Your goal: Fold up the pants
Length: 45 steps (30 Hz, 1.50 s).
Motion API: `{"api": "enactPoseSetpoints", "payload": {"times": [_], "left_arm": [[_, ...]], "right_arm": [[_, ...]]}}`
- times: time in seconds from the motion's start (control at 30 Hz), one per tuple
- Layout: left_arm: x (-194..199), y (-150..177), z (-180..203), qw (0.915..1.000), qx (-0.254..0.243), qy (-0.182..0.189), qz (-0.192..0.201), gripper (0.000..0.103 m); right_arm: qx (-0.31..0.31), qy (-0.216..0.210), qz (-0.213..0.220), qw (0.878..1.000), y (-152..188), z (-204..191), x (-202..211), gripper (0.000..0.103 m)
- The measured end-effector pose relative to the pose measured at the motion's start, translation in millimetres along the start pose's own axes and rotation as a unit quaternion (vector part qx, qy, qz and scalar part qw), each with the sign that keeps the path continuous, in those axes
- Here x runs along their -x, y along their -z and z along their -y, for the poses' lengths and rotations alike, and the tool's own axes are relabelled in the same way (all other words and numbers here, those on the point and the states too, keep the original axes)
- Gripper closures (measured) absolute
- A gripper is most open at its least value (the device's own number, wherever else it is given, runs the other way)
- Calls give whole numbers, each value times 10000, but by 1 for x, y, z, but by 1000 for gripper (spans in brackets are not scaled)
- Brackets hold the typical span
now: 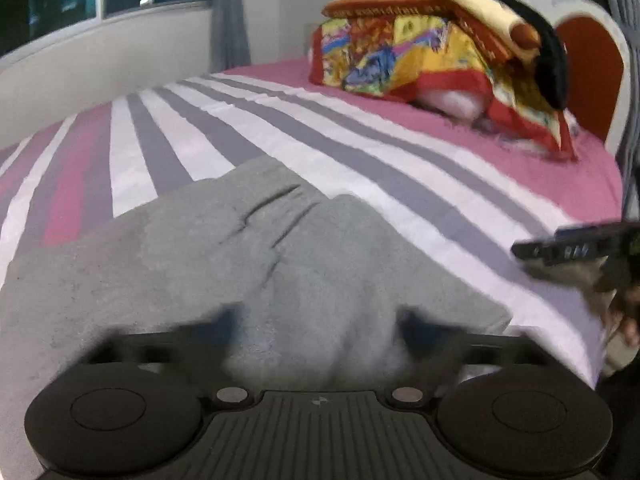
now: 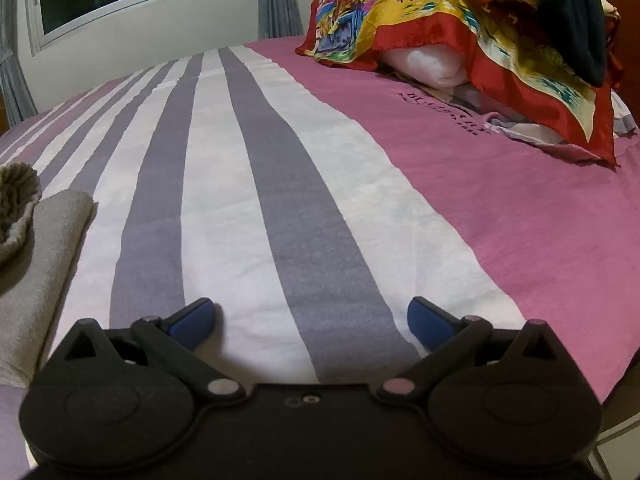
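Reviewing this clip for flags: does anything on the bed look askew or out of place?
Mostly no. The grey pants lie folded with creases on the striped bedspread. The pile of bedding at the head looks loosely heaped, a dark garment slung over it.

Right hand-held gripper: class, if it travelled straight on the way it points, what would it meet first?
Probably the striped bedsheet: the open right hand-held gripper points low along bare sheet, with the grey pants off to its left. Depth is uncertain.

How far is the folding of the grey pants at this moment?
Done: the grey pants lie on the striped bedspread, apparently folded over already. In hand: nothing; the left gripper hovers open over them, and the right gripper is open beside them. Left: perhaps a final fold.
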<state>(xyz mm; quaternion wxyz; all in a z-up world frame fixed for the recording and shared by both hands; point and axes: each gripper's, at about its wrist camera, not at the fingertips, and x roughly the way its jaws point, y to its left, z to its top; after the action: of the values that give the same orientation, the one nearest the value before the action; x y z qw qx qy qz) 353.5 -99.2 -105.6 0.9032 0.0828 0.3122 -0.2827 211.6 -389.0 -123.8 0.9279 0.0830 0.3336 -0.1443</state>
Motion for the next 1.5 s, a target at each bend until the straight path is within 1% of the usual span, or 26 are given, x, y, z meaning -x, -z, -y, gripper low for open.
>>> {"api": "enactPoseSetpoints", "payload": {"times": [0.1,0.13,0.2,0.27,0.3,0.33,0.37,0.47,0.57,0.63,0.67,0.7,0.77,0.83,0.9,1.0,1.07,1.13,1.17,1.2,1.23,1.27,1.33,1.4,1.47,1.5], "left_arm": [[35,-1,-8,9988,256,46,406,0],[47,-1,-13,9980,338,-7,530,0],[83,17,-33,9956,519,-333,704,0],[118,48,-59,9916,784,-746,706,0],[130,63,-67,9893,907,-894,715,0],[146,84,-76,9865,1084,-1011,689,0],[154,101,-83,9849,1222,-1064,614,0],[166,139,-95,9821,1397,-1218,326,0],[159,150,-101,9802,1490,-1298,153,0],[157,146,-107,9794,1497,-1333,242,0],[153,145,-110,9794,1443,-1398,199,0],[146,144,-112,9797,1376,-1453,77,0],[141,148,-116,9813,1277,-1438,37,0],[139,151,-120,9816,1319,-1378,20,0],[127,144,-123,9816,1320,-1382,-43,0],[119,141,-123,9823,1270,-1369,-123,0],[118,143,-125,9822,1332,-1316,-130,0],[117,142,-125,9824,1328,-1301,-155,0],[116,142,-125,9825,1319,-1303,-170,0],[116,142,-125,9824,1313,-1313,-178,0],[116,141,-125,9822,1319,-1322,-173,0],[116,140,-126,9820,1326,-1335,-159,0],[121,140,-123,9812,1343,-1381,-73,0],[128,140,-124,9786,1556,-1344,65,1],[128,140,-123,9784,1601,-1306,76,2],[124,140,-121,9792,1544,-1316,11,2]], "right_arm": [[-53,-83,10,10000,0,2,0,0],[-68,-120,19,9999,0,4,0,0],[-40,-151,20,9999,-1,5,-1,0],[116,-184,-9,9998,-4,0,9,0],[26,-433,122,9990,-5,-1,20,2],[-253,-895,363,9950,-4,-2,36,2],[-469,-1269,437,9898,-4,-4,45,2],[-912,-2085,247,9735,-1,-30,55,2],[-1050,-2609,-16,9596,1,-66,56,1],[-1073,-2861,-222,9519,1,-87,53,1],[-1058,-2972,-322,9484,2,-98,51,1],[-1039,-3001,-361,9475,3,-107,50,1],[-981,-3035,-386,9470,2,-119,48,1],[-1087,-3204,-463,9399,-1,-125,43,3],[-1128,-3356,-577,9335,-4,-132,35,3],[-1209,-3224,-704,9362,-6,-149,24,2],[-1252,-2959,-882,9429,-12,-159,13,1],[-1116,-2683,-1159,9498,-20,-174,6,0],[-977,-2610,-1225,9525,-26,-182,5,3],[-868,-2682,-1117,9529,-30,-188,8,33],[-740,-2631,-1052,9561,-33,-191,11,63],[-721,-2691,-937,9558,-37,-192,16,63],[-620,-2957,-525,9518,-42,-188,36,64],[-347,-3127,-117,9491,-41,-183,59,64],[-247,-3059,216,9515,-30,-169,73,64],[-276,-2917,249,9558,-21,-163,70,64]]}}
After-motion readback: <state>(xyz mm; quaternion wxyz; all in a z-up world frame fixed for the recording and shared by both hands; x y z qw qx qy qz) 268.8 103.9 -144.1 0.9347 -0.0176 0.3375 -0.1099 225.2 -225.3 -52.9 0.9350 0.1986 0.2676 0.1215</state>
